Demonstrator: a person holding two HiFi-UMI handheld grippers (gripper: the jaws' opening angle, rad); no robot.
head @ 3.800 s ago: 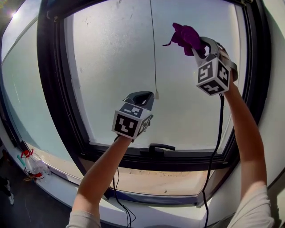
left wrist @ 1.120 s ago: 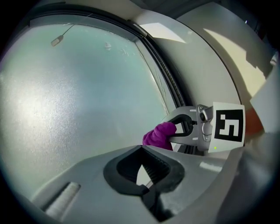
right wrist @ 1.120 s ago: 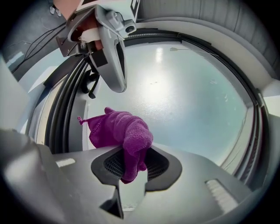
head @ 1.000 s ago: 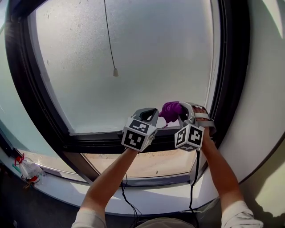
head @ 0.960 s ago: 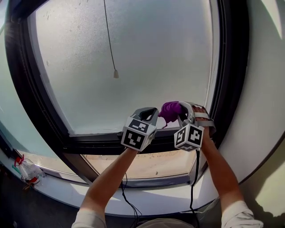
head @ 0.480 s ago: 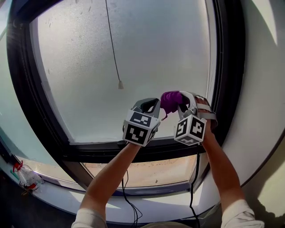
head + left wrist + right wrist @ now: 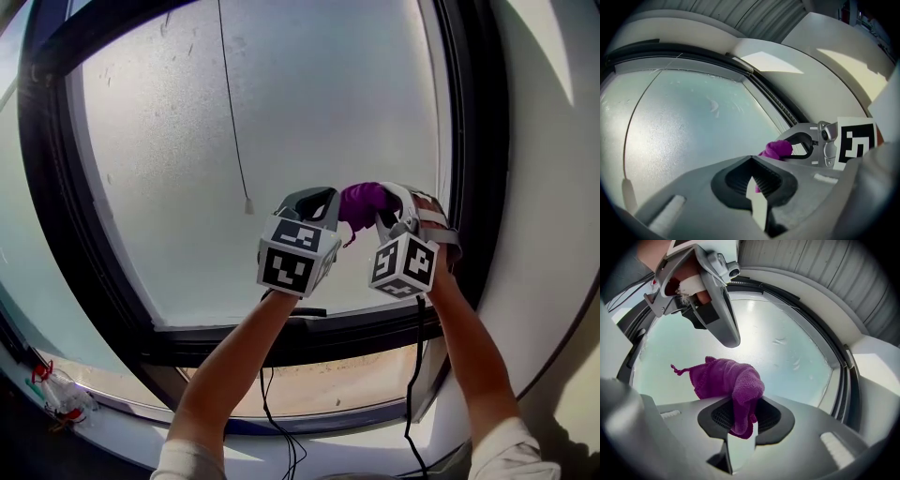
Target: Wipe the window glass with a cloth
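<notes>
The frosted window glass (image 7: 309, 103) fills the black frame (image 7: 473, 141) in the head view. A purple cloth (image 7: 361, 202) is bunched against the lower right part of the glass, and my right gripper (image 7: 386, 199) is shut on it. In the right gripper view the purple cloth (image 7: 729, 380) hangs out of the closed jaws in front of the glass (image 7: 787, 348). My left gripper (image 7: 317, 199) sits just left of the cloth, shut with nothing in it. The left gripper view shows the cloth (image 7: 776, 150) and the right gripper (image 7: 806, 140) beyond its closed jaws.
A thin blind cord with a small weight (image 7: 247, 204) hangs in front of the glass, left of the grippers. The black window handle (image 7: 305, 311) lies on the lower frame. A sandy sill (image 7: 319, 380) runs below. A spray bottle (image 7: 47, 380) stands at the far lower left.
Both grippers have risen together from the lower frame bar up the glass, the cloth still held in the right one. Several seconds ago the right gripper was high up at the glass's right side.
</notes>
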